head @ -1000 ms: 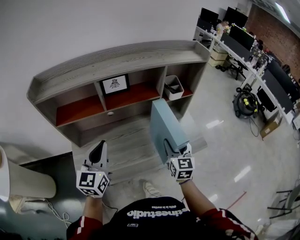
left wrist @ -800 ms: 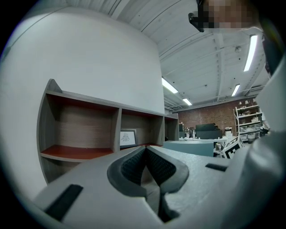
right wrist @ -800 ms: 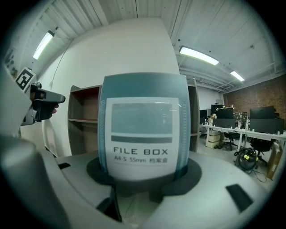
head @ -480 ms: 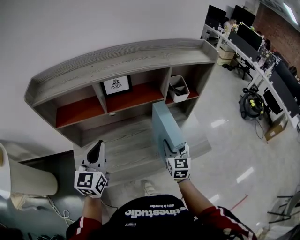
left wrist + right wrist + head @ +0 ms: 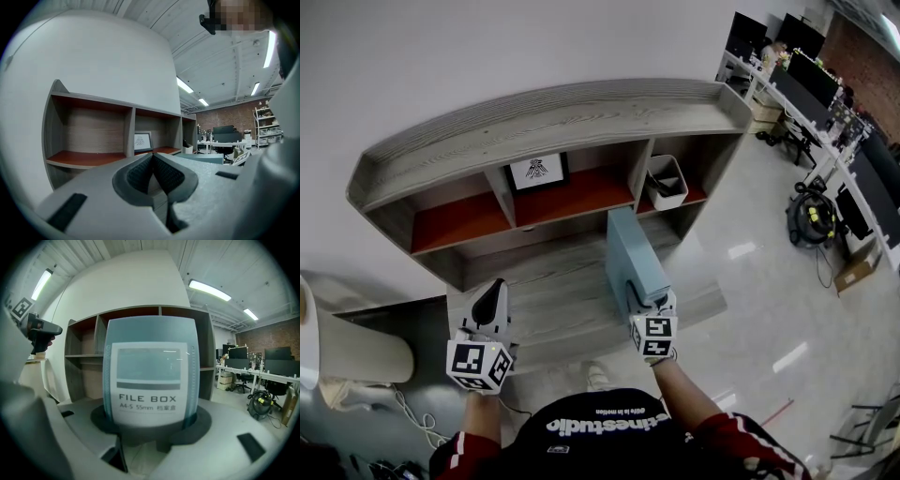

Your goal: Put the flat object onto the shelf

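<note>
File box (image 5: 633, 251): pale blue, upright, spine label facing the right gripper (image 5: 641, 298), whose pads clamp its near end. It is held before the shelf (image 5: 553, 117), over the lower ledge, apparently clear of it. Left gripper (image 5: 492, 292): jaws together, empty.

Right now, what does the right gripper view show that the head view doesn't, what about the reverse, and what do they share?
Only the right gripper view: the printed FILE BOX label on the spine of the file box. Only the head view: the framed picture in the middle compartment and the white bin in the right one. Both: the file box clamped in the right gripper, the shelf and the left gripper.
</note>
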Demonstrator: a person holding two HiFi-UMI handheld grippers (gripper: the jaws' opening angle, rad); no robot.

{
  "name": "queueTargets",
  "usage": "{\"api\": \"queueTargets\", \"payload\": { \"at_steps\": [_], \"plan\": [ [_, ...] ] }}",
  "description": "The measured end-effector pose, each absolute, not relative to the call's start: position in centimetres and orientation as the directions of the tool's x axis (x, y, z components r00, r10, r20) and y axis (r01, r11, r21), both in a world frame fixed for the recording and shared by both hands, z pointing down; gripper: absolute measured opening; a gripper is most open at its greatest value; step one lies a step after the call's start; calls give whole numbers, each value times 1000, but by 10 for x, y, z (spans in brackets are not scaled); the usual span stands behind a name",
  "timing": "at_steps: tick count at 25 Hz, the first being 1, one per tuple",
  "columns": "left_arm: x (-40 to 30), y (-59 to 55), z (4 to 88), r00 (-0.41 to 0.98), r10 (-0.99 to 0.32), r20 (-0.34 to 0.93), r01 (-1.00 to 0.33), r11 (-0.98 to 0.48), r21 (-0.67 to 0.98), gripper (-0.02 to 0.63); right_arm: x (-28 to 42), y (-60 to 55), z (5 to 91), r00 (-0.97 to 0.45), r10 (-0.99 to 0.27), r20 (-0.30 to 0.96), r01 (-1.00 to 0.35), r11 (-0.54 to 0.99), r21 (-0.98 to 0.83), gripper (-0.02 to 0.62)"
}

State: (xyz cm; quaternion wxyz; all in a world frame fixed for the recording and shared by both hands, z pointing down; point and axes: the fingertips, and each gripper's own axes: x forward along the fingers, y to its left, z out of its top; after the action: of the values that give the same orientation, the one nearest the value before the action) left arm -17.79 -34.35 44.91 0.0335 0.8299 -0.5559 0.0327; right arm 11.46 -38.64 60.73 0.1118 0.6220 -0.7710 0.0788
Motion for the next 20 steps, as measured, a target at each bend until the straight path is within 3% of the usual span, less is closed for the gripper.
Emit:
{"api": "queueTargets", "payload": {
  "at_steps": [20],
  "plan": [
    [-187,-347,451,317,-944,95,-948,-318,3,6,108,-422,618,-168,-944,284,-982,185,34,268]
  ]
}}
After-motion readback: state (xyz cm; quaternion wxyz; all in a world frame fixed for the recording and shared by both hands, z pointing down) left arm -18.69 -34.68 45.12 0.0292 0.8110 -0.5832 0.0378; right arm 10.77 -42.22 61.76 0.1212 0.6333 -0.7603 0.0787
